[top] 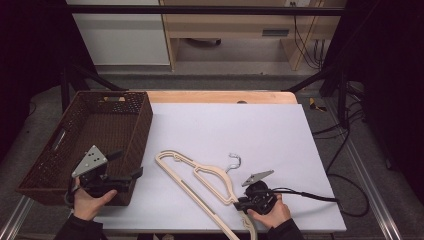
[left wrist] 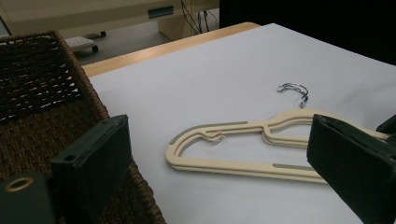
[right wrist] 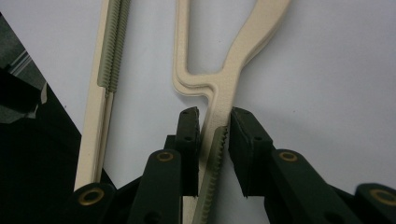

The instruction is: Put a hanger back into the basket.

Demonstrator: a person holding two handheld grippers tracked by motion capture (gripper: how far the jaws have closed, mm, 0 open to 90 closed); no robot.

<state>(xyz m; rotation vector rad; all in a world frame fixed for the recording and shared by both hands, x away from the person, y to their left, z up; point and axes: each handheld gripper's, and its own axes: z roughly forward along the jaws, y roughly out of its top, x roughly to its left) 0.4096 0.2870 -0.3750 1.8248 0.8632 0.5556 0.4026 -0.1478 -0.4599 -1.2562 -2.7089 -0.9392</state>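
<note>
High view: we see the wicker basket at the left, the cream hangers lying diagonally on the white sheet, our right gripper pinching their near shoulder, our left gripper spread, farther off.

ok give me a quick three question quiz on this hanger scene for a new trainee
1. True or false: the right gripper has its jaws around an arm of the cream hanger.
2. Which is the left gripper nearest? A) the metal hook B) the brown woven basket C) the far edge of the white table
3. Fill in: the basket sits at the table's ____ side in the high view.

Key: 1 true; 2 B; 3 left
</note>
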